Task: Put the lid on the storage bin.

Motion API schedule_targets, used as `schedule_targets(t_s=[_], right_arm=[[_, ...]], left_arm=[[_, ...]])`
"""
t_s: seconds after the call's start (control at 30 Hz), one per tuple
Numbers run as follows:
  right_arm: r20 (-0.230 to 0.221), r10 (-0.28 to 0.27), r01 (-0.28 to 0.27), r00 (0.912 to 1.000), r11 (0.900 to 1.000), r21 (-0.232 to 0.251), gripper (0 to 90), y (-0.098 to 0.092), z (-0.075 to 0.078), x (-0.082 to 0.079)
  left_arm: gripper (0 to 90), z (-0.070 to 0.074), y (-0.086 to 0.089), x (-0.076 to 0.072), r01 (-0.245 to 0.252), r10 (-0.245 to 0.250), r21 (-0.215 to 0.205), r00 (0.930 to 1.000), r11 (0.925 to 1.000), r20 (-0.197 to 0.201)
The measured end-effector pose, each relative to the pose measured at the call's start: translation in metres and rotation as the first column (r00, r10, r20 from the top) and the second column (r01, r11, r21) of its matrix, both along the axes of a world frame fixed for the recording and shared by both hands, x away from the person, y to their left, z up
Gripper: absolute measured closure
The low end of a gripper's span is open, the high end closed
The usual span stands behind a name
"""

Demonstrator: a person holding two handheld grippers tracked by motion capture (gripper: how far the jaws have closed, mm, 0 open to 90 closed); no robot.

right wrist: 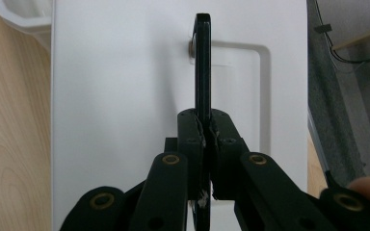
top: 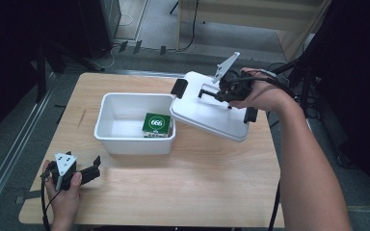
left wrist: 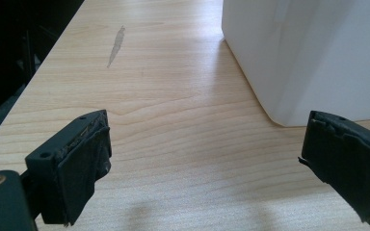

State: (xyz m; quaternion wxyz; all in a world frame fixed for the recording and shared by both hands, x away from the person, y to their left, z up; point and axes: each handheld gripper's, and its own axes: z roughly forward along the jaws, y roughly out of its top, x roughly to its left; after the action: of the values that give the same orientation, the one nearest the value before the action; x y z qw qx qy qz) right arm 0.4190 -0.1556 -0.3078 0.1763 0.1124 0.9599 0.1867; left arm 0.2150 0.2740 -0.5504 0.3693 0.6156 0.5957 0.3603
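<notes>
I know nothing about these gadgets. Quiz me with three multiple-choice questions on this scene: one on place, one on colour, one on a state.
1. Where is the small box?
A. inside the white bin
B. on the lid
C. on the floor

2. What colour is the box's top?
A. red
B. green
C. yellow

3. What is the right hand-held gripper doing?
A. resting open
B. clamping the lid's black handle
C. holding the box

Answers:
1 A, it sits on the bin's floor.
2 B, green with white print.
3 B, jaws shut on the handle, white lid tilted beside the bin.
</notes>
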Motion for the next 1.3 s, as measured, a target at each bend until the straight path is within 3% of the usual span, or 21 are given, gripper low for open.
schedule_targets(t_s=[0.47,0.87,1.3], right_arm=[[-0.014,0.088,-0.088,0.9961,0.996,-0.019,85.7,0.056,-0.001,0.001],[-0.046,0.156,-0.157,0.9867,0.988,-0.017,85.7,0.104,-0.01,0.0],[-0.073,0.202,-0.204,0.9766,0.979,-0.009,85.8,0.141,-0.015,-0.001]], left_arm=[[4.1,0.0,0.001,0.0,0.003,-0.003,-0.012,1.0,0.9999,0.002],[4.1,0.0,0.001,0.001,0.004,-0.004,-0.013,1.0,0.9999,0.001],[4.1,0.0,0.001,0.001,0.008,-0.008,-0.007,0.9999,0.9999,-0.007]])
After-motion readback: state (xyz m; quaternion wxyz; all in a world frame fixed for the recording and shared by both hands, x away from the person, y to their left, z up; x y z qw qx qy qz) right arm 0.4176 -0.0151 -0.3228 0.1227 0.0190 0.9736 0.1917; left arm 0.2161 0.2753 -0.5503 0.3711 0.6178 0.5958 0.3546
